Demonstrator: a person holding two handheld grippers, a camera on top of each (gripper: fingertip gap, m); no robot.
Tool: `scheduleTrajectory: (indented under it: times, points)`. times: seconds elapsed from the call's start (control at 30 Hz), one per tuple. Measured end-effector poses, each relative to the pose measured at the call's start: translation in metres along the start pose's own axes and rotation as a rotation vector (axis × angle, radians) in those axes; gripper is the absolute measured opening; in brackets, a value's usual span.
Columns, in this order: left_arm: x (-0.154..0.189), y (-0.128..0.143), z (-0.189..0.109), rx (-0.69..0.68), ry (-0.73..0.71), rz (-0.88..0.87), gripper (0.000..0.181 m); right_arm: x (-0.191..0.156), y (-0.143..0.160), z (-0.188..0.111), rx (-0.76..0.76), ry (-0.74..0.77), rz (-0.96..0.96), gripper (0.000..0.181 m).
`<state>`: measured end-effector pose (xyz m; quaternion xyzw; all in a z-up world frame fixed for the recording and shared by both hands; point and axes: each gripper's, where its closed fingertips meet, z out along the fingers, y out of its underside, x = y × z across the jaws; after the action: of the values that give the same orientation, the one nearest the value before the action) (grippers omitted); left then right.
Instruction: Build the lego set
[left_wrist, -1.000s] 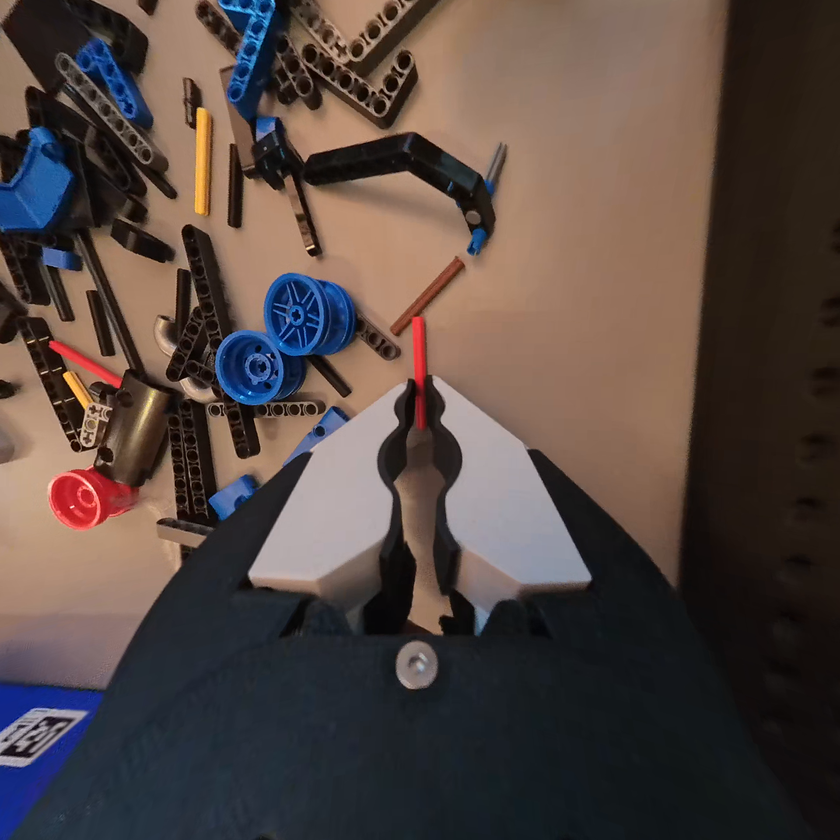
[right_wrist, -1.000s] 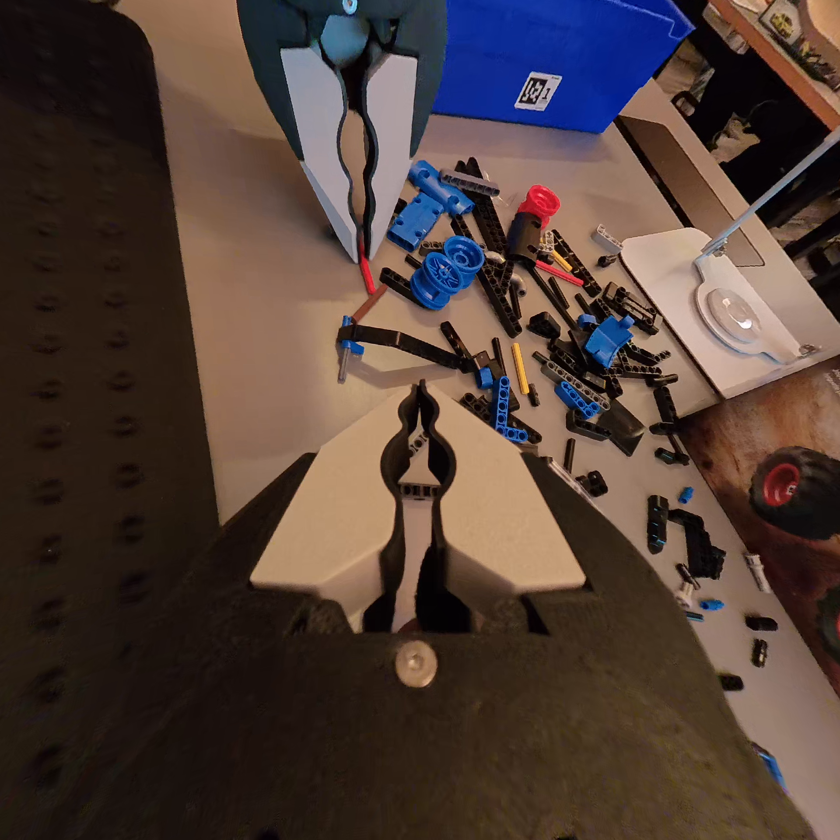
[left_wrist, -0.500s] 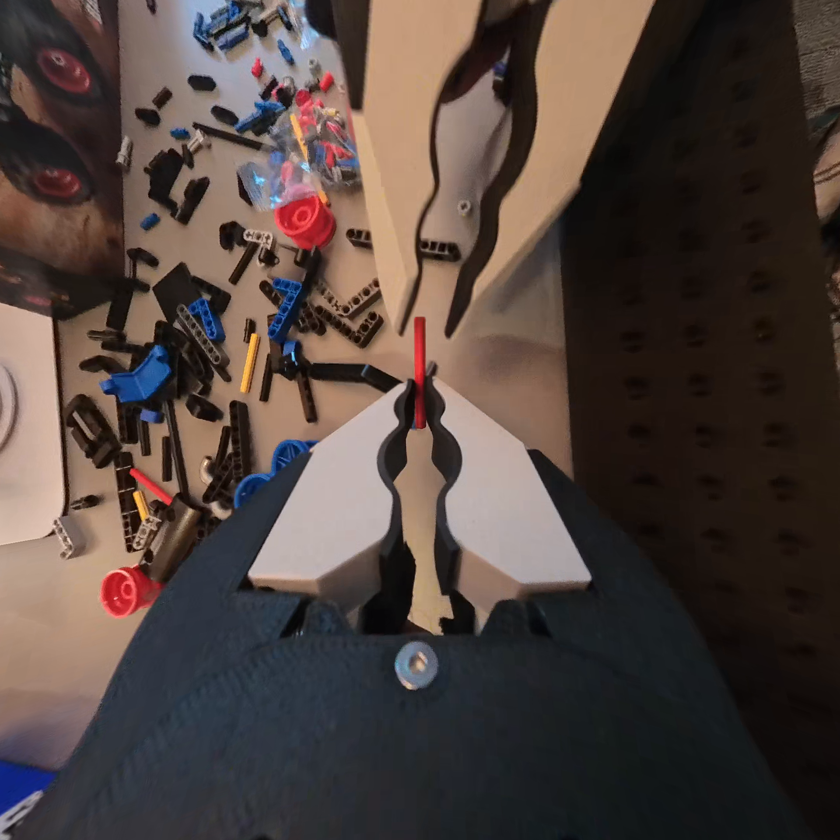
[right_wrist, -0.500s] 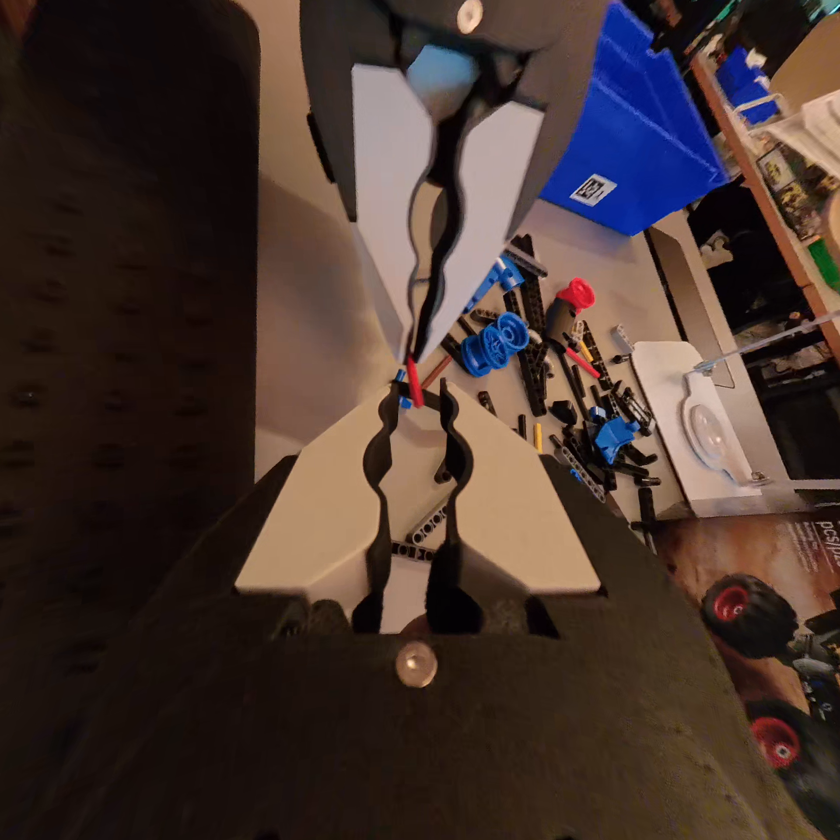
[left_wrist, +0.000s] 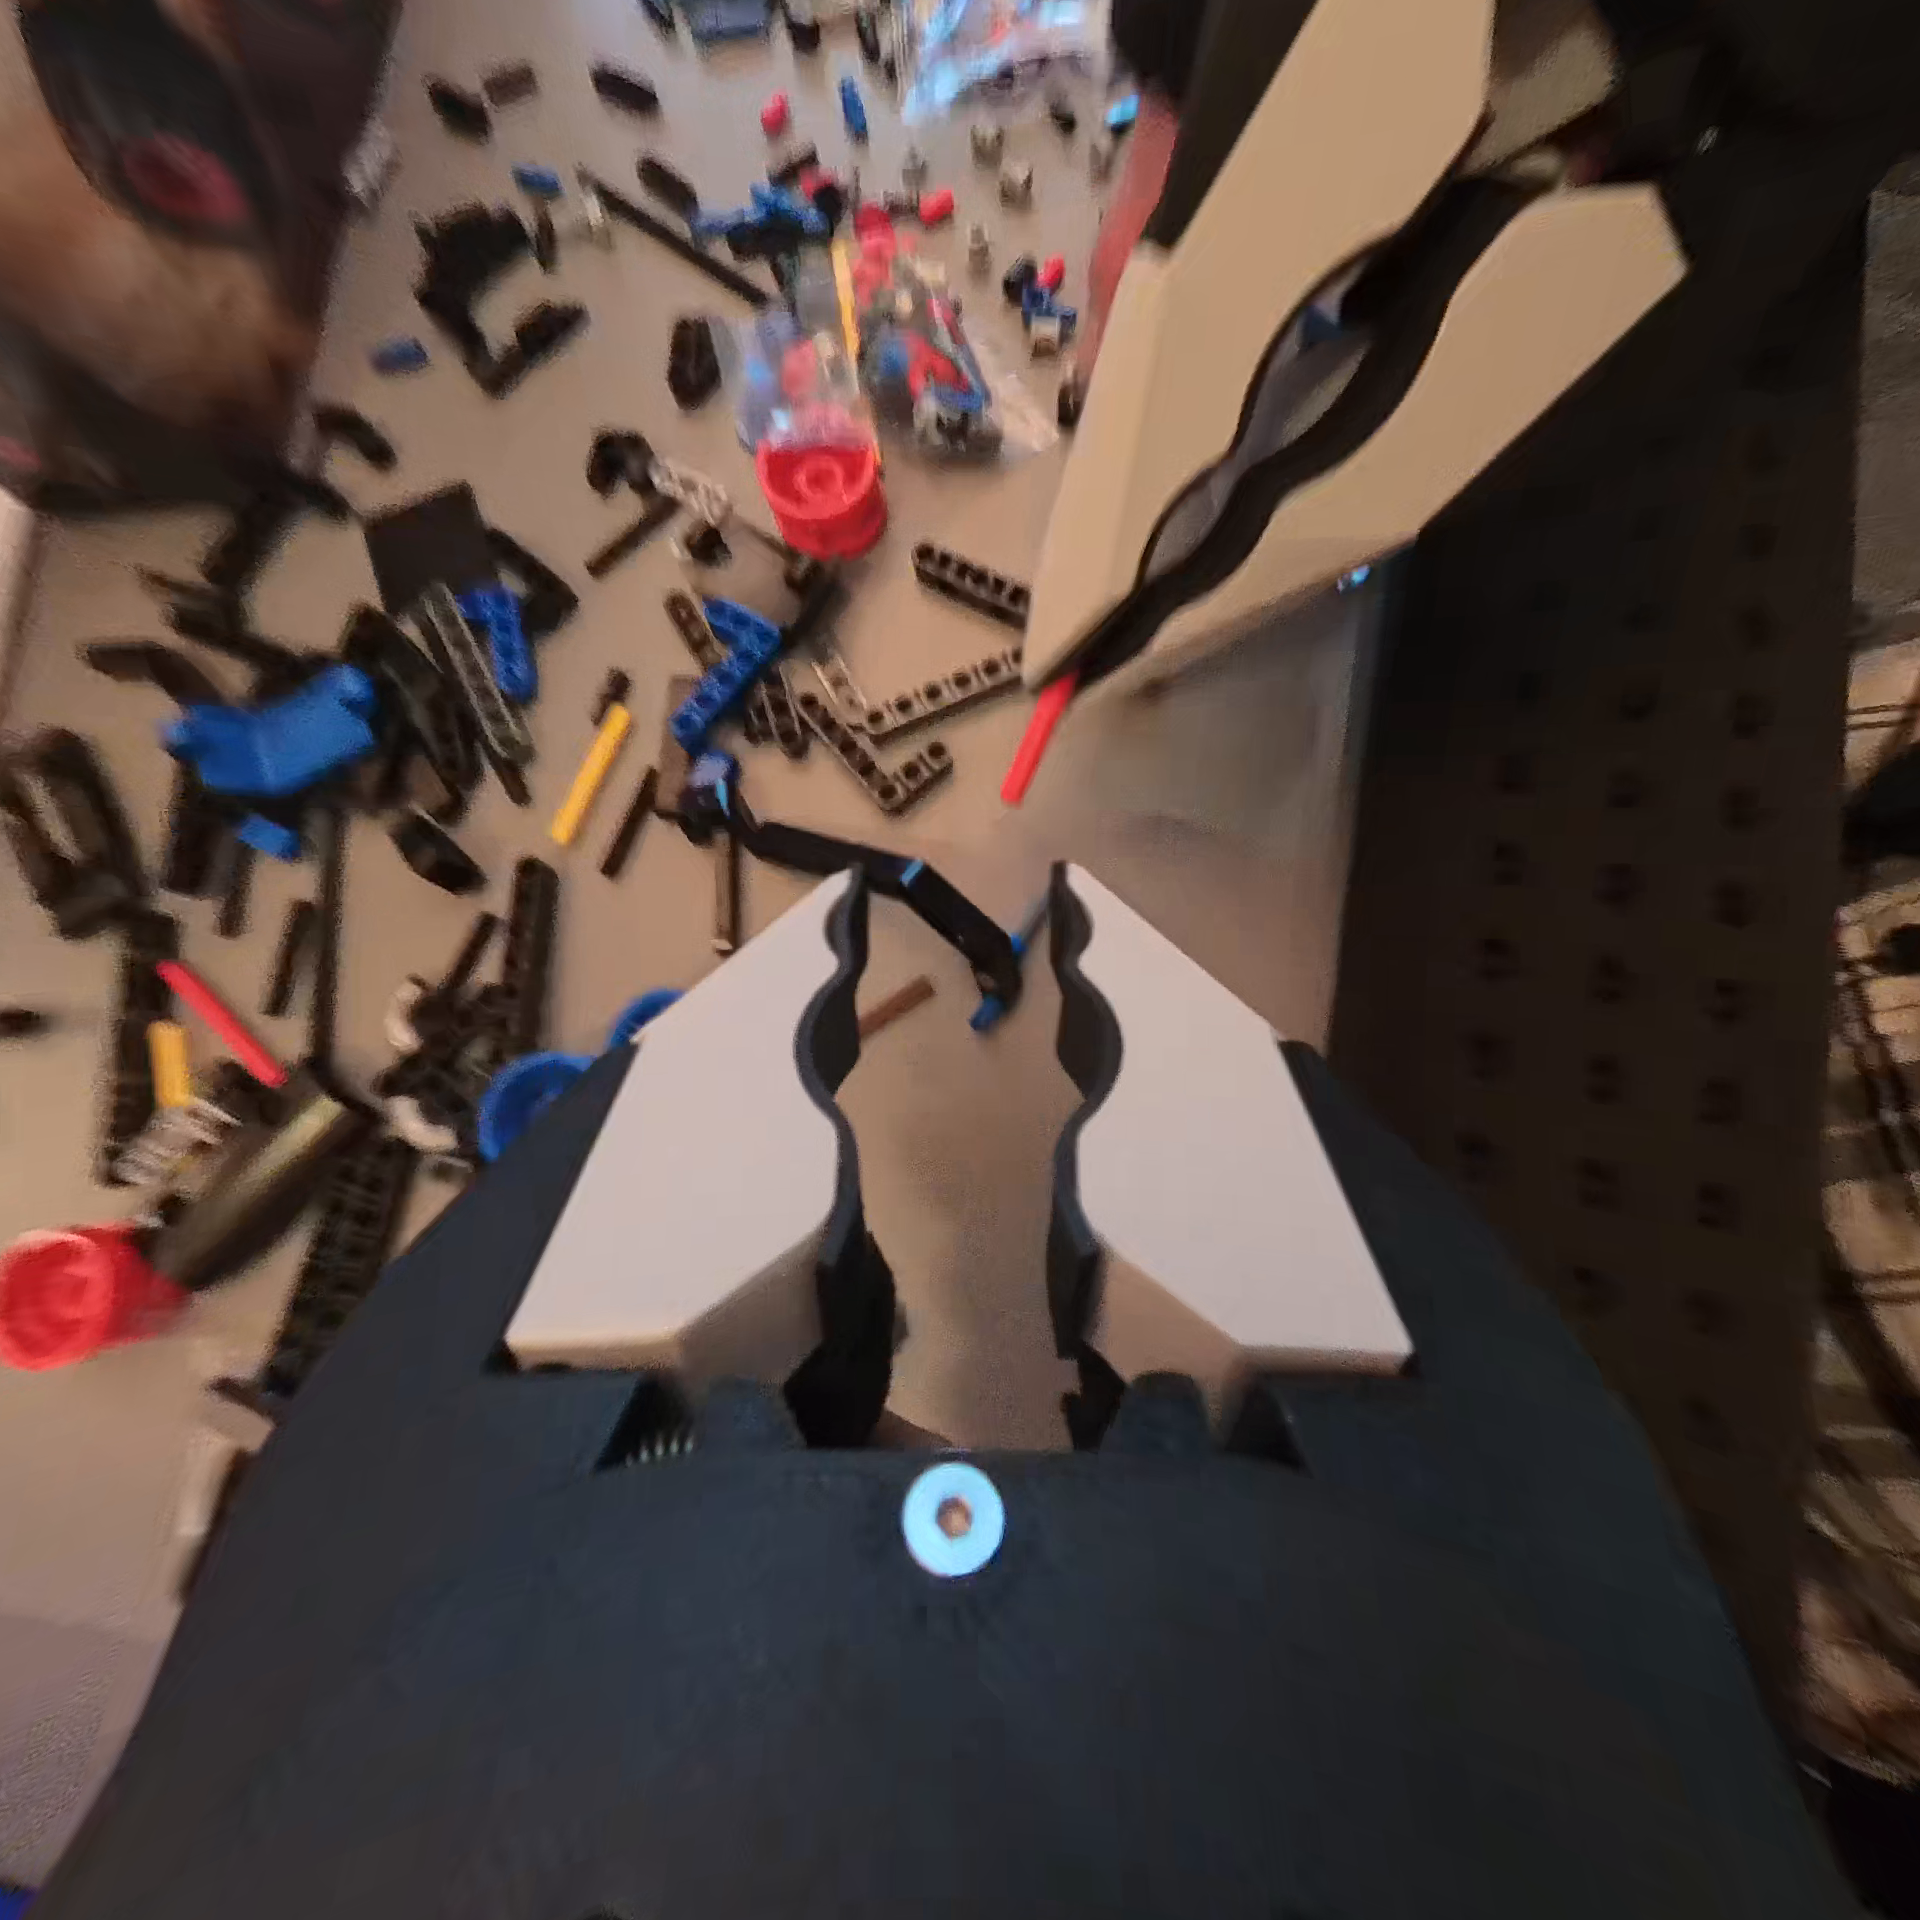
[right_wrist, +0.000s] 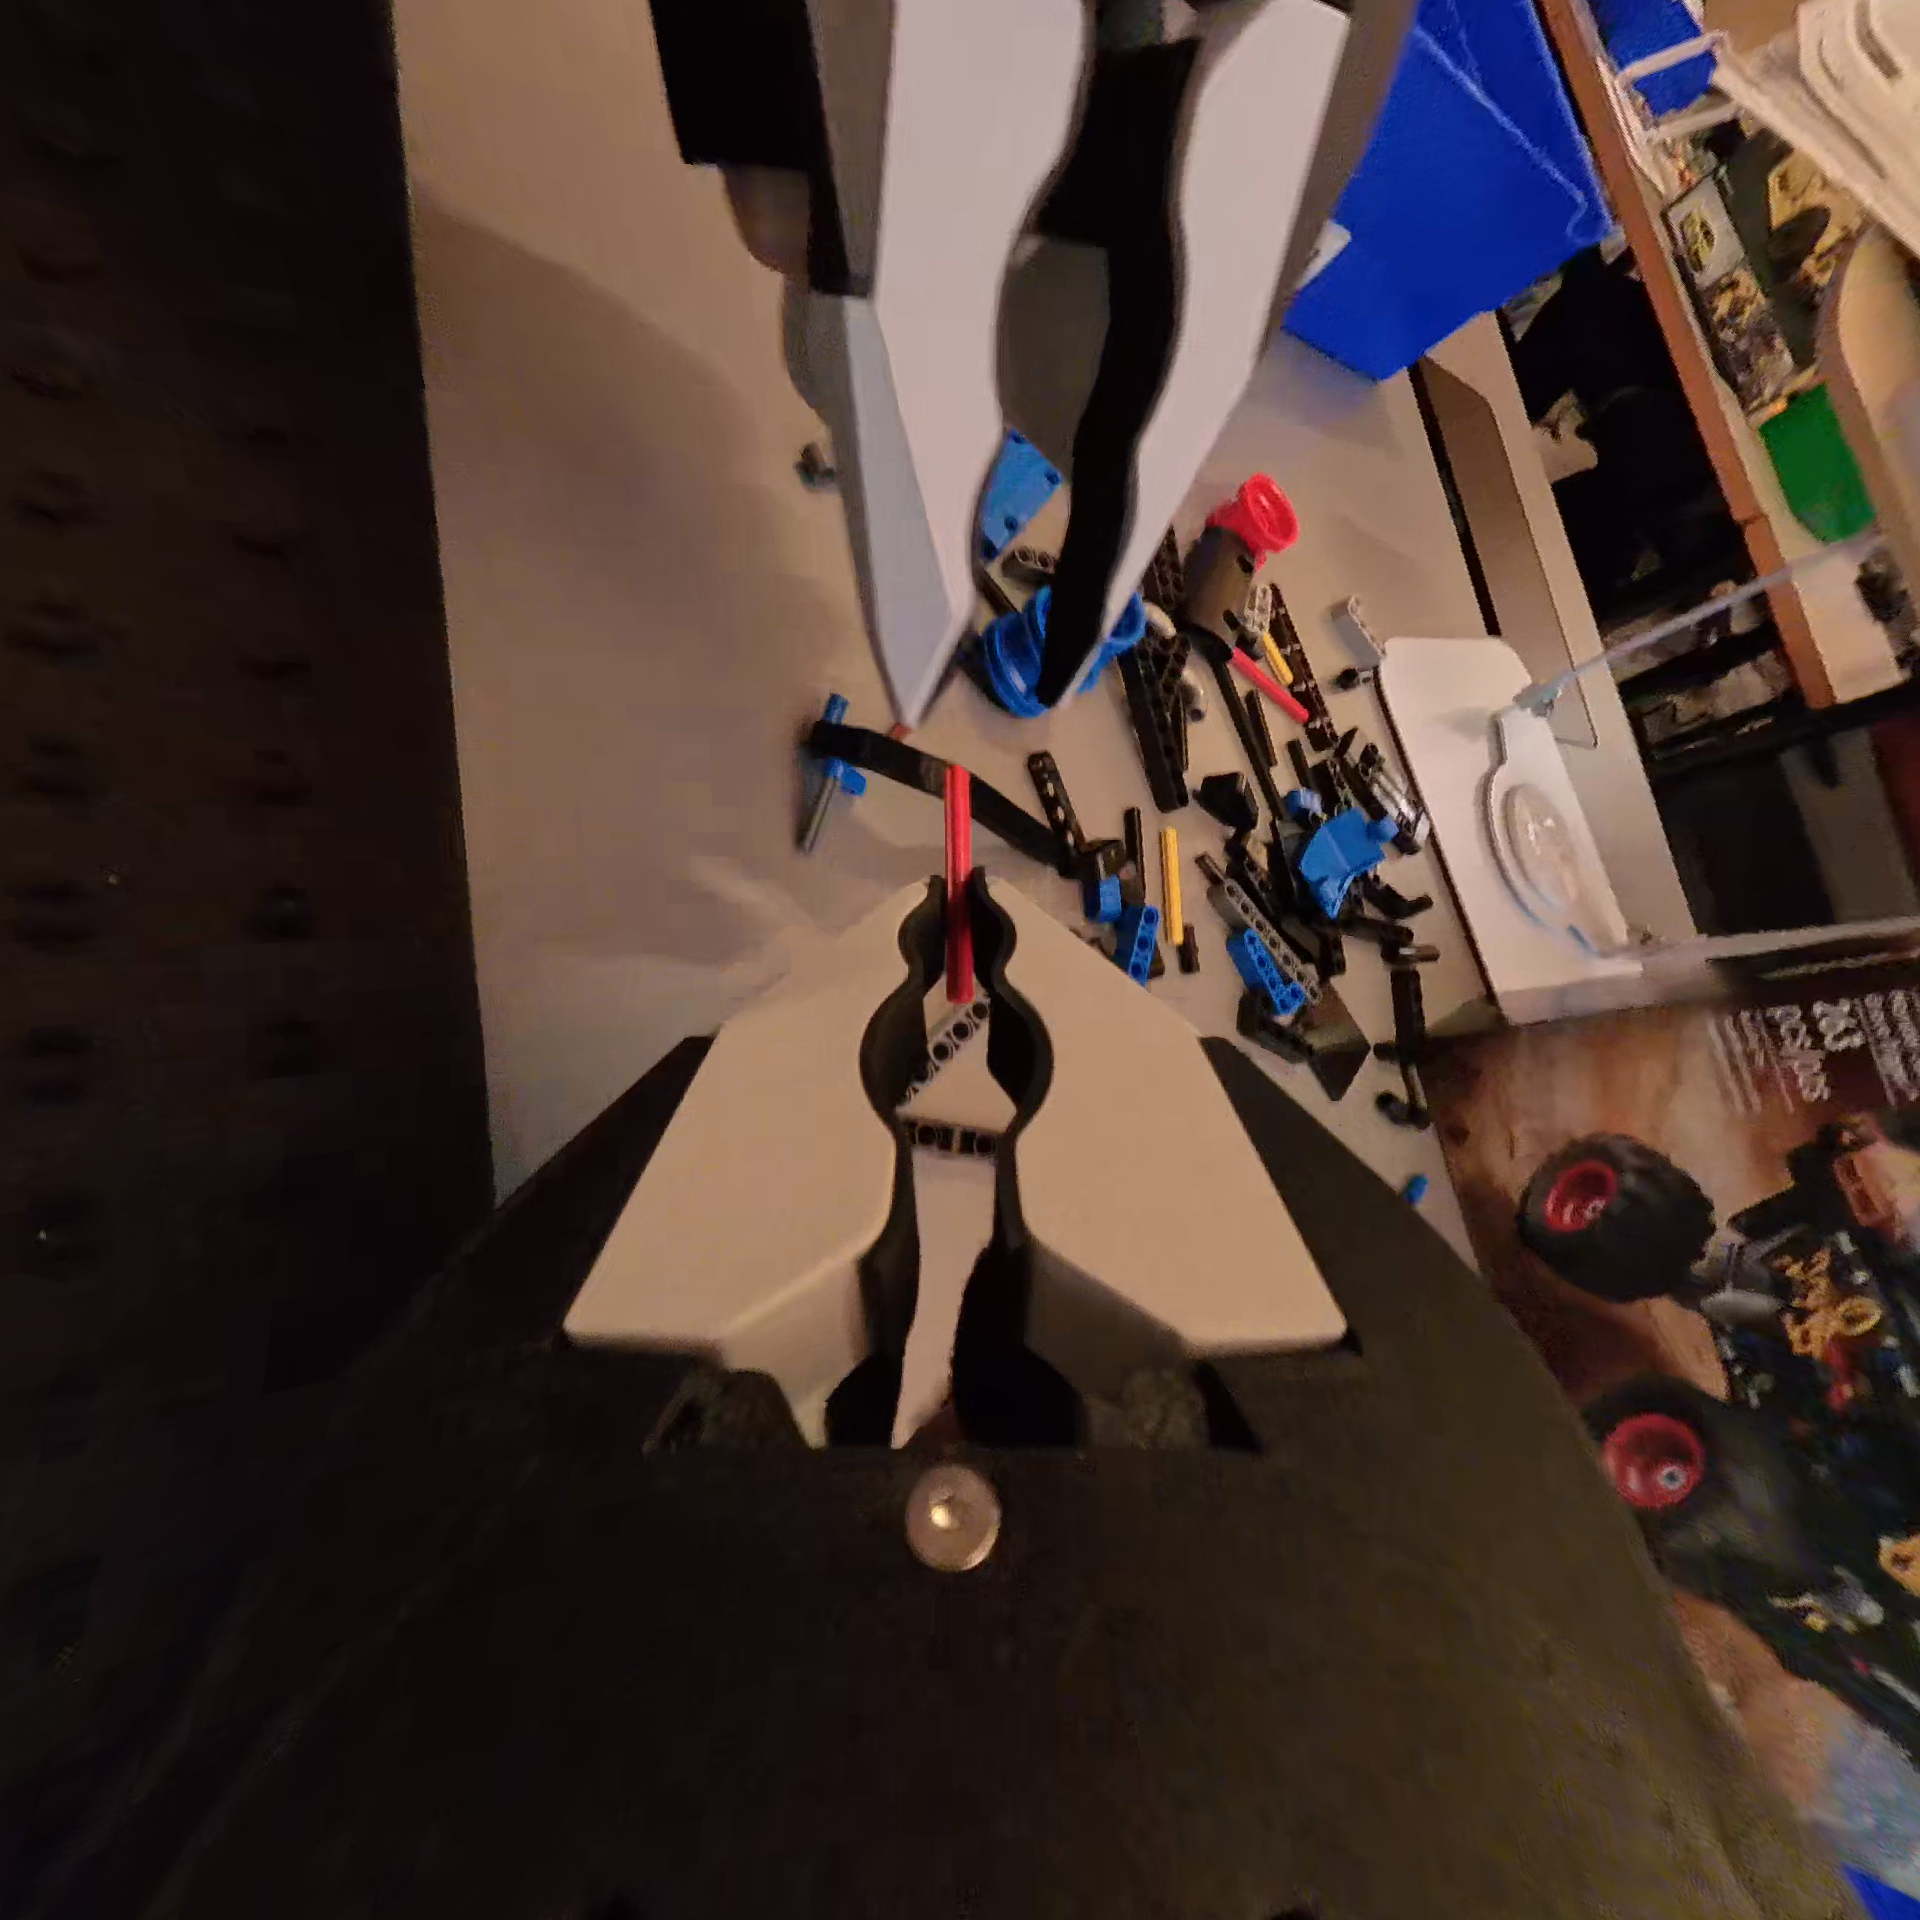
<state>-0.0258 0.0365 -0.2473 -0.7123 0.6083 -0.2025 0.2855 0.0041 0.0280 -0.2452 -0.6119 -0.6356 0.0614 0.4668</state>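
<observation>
My right gripper (right_wrist: 956, 888) is shut on a thin red axle (right_wrist: 956, 862) that sticks out past its tips, held above the table. In the left wrist view the right gripper (left_wrist: 1049, 675) comes in from the upper right with the red axle (left_wrist: 1039, 738) pointing down at an angle. My left gripper (left_wrist: 956, 883) is open and empty, a short way back from the axle; it also shows in the right wrist view (right_wrist: 982, 707). Below them lies a black bent beam assembly with blue pins (left_wrist: 935, 914) (right_wrist: 904, 764).
Loose black, blue, yellow and red pieces litter the beige table (left_wrist: 1195, 831): blue wheels (right_wrist: 1013, 649), a red hub (left_wrist: 821, 488), a bag of parts (left_wrist: 914, 343). A blue bin (right_wrist: 1455, 208), a white tray (right_wrist: 1507, 831), a truck picture (right_wrist: 1662, 1299) and a black perforated mat (right_wrist: 208, 623) surround them. Less than 4 cm separates the two grippers' tips. My right tips are roughly 9 cm from the red hub (left_wrist: 821, 488).
The red axle passed from my left gripper to my right. The right gripper shut on it; the left gripper opened and drew back.
</observation>
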Motion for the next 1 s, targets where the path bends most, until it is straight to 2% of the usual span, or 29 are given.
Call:
scheduleTrajectory:
  times: [0.03,0.13,0.2,0.27,0.43,0.53,0.63,0.7,0.8,0.9,1.0]
  points:
    - [0.002,0.01,0.005,-0.042,0.031,-0.046,0.041,0.002,0.003,-0.001,0.002,-0.001,0.019,0.001]
    - [0.0,0.032,0.019,-0.097,0.076,-0.153,0.038,0.007,0.006,-0.004,0.021,0.007,0.062,0.002]
    - [-0.001,0.029,0.023,-0.064,0.101,-0.194,0.03,0.01,0.006,-0.006,0.034,0.009,0.084,0.002]
    - [-0.001,0.029,0.027,-0.056,0.109,-0.201,0.015,0.01,0.008,-0.005,0.035,0.0,0.104,0.002]
    - [0.003,0.014,0.029,0.035,0.133,-0.224,0.009,0.012,0.013,-0.008,0.038,-0.014,0.151,0.002]
    - [0.003,-0.008,0.015,0.215,0.158,-0.274,0.009,0.016,0.011,-0.016,0.072,-0.039,0.232,0.001]
    - [0.003,-0.038,-0.011,0.457,0.181,-0.287,0.009,0.022,0.008,-0.025,0.127,-0.073,0.367,0.002]
    - [0.003,-0.055,-0.03,0.608,0.19,-0.286,0.009,0.025,0.0,-0.032,0.19,-0.111,0.471,0.002]
    - [0.001,-0.075,-0.054,0.812,0.215,-0.331,0.009,0.025,-0.016,-0.041,0.261,-0.144,0.51,0.002]
    - [0.006,-0.085,-0.061,0.894,0.259,-0.35,0.009,0.028,-0.033,-0.047,0.296,-0.118,0.501,0.002]
    - [0.012,-0.089,-0.059,0.915,0.269,-0.329,0.009,0.038,-0.044,-0.054,0.328,-0.078,0.519,0.002]
